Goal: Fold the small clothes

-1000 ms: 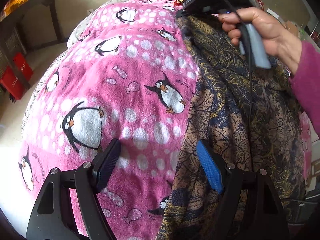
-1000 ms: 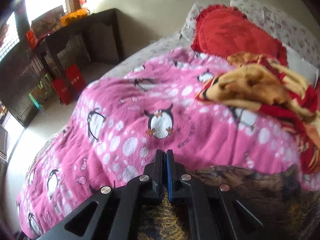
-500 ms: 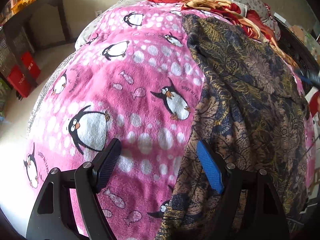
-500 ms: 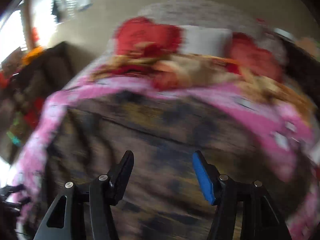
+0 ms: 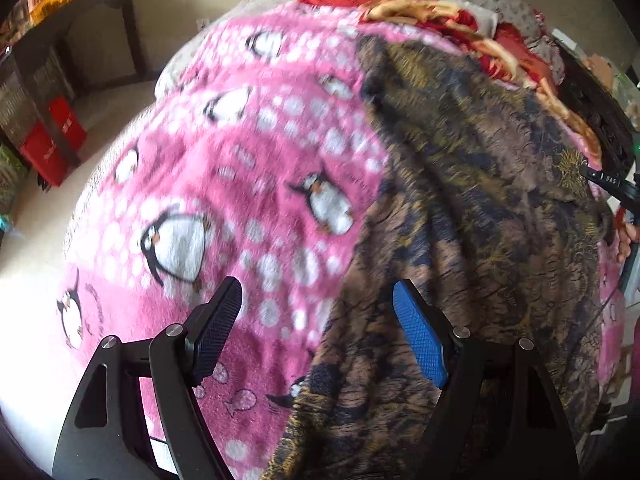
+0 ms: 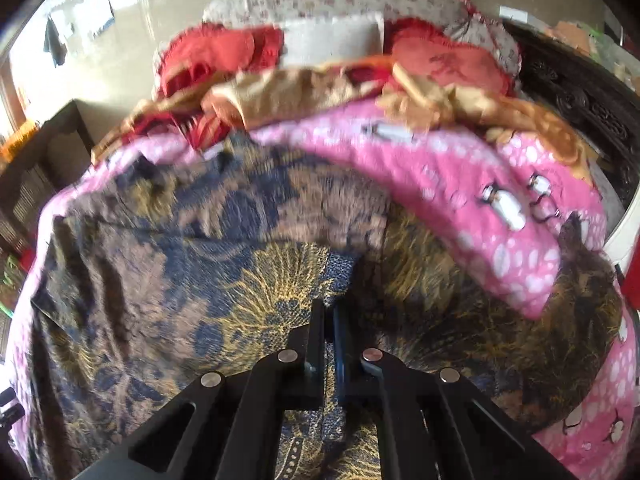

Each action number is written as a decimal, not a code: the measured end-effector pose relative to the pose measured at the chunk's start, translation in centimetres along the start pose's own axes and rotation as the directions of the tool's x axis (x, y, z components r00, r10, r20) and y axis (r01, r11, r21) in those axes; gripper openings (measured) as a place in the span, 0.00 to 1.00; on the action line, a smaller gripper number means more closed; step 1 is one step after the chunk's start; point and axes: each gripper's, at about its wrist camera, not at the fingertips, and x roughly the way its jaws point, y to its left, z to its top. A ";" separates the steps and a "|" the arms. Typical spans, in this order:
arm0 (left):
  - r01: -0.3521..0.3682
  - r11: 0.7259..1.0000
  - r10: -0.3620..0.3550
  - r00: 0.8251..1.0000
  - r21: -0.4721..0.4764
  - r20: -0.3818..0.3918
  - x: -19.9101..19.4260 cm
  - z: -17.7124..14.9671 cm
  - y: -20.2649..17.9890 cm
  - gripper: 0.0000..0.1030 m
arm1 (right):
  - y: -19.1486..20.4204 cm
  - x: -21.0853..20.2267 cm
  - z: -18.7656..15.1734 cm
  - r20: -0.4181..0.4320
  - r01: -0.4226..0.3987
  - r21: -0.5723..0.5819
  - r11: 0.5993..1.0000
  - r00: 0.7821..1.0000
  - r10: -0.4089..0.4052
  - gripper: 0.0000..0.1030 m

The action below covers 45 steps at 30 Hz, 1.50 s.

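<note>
Right wrist: blurred garment (folds indistinct)

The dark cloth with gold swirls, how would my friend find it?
Look at the pink penguin blanket covering the bed. The dark cloth lies spread over its right side in the left view. Only it is brown and navy with gold leafy patterns, and no penguins.

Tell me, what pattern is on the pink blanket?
Penguins, fish and white spots on the pink blanket; clearest in the left wrist view.
</note>
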 end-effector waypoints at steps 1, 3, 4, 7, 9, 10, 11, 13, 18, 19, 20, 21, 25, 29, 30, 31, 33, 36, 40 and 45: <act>-0.010 1.000 0.010 1.000 0.012 0.017 -0.3 0.3 -0.4 0.76 | -0.1 -0.7 0.1 0.023 0.033 -0.011 0.999 0.999 -0.033 0.03; -0.023 0.999 0.021 0.999 0.038 0.032 -0.5 0.8 -1.2 0.76 | -0.8 -1.3 0.1 0.031 0.087 0.007 0.996 0.996 -0.087 0.03; -0.025 0.999 0.023 0.999 0.047 0.034 -0.4 1.1 -1.6 0.76 | -1.2 -1.0 0.2 0.024 0.099 0.016 0.995 0.995 -0.099 0.03; -0.019 0.998 0.017 0.999 0.067 0.037 0.0 2.0 -3.2 0.76 | -1.0 -0.3 0.1 -0.023 0.077 -0.008 0.997 0.997 -0.077 0.03; -0.012 0.997 0.009 0.999 0.078 0.045 0.2 2.7 -4.3 0.76 | -0.5 -1.1 -0.2 -0.016 0.077 -0.034 0.996 0.997 -0.078 0.20; -0.013 0.996 0.009 0.999 0.086 0.048 0.4 3.1 -5.0 0.76 | -0.3 -1.9 -0.3 0.004 0.087 -0.044 0.995 0.996 -0.087 0.29; -0.009 0.996 0.004 0.999 0.091 0.050 0.5 3.4 -5.5 0.76 | 0.0 -2.8 -0.5 0.030 0.091 -0.051 0.995 0.996 -0.090 0.43; -0.002 0.994 -0.003 0.999 0.106 0.054 0.9 4.0 -6.7 0.76 | 0.7 -4.5 -1.0 0.087 0.078 -0.063 0.995 0.994 -0.073 0.48; -0.016 0.988 0.007 0.998 0.153 0.060 2.1 5.4 -9.4 0.76 | 1.7 -4.5 -1.3 0.075 0.023 -0.076 0.997 0.997 -0.017 0.48; -0.016 0.987 0.006 0.998 0.161 0.061 2.4 5.8 -9.8 0.76 | 1.7 -4.0 -1.2 0.068 0.011 -0.067 0.998 0.998 -0.007 0.48; -0.017 0.986 0.007 0.998 0.165 0.061 2.6 6.0 -10.3 0.76 | 1.7 -3.5 -0.9 0.065 0.005 -0.055 0.998 0.998 -0.002 0.48; -0.018 0.985 0.008 0.998 0.169 0.059 2.9 6.3 -10.6 0.76 | 1.7 -2.9 -0.6 0.067 0.004 -0.043 0.999 0.998 -0.001 0.48; -0.010 0.984 0.000 0.998 0.178 0.056 4.3 8.0 -12.1 0.76 | 1.4 0.2 0.9 0.034 -0.001 -0.003 1.000 0.999 0.001 0.48; -0.003 0.984 -0.006 0.999 0.179 0.050 5.9 10.1 -13.2 0.76 | 0.3 2.8 2.0 0.026 0.030 0.036 0.999 0.999 -0.031 0.48; 0.004 0.984 -0.013 0.999 0.177 0.050 6.2 10.6 -13.4 0.76 | 0.5 2.6 2.1 0.029 0.037 0.018 0.999 0.999 -0.038 0.48; 0.013 0.985 -0.022 0.998 0.173 0.052 6.5 11.1 -13.5 0.76 | 0.8 2.0 2.2 0.025 0.042 -0.007 0.999 0.999 -0.042 0.48; 0.030 0.987 -0.040 0.997 0.158 0.060 7.1 12.2 -13.7 0.76 | 0.7 0.7 1.9 0.037 0.022 -0.011 1.000 0.999 -0.021 0.48; 0.044 0.990 -0.052 0.997 0.136 0.058 8.4 13.3 -13.8 0.76 | 0.8 -1.4 0.5 0.038 -0.013 -0.028 1.000 0.999 0.014 0.48; 0.049 0.993 -0.052 0.998 0.107 0.019 10.6 13.7 -13.7 0.76 | 0.9 -1.9 -2.4 0.006 0.013 -0.047 0.999 1.000 -0.012 0.48; 0.032 0.993 -0.036 0.999 0.116 0.030 12.4 12.5 -13.7 0.76 | -0.1 0.7 -4.9 -0.051 0.022 0.005 1.000 0.998 -0.022 0.48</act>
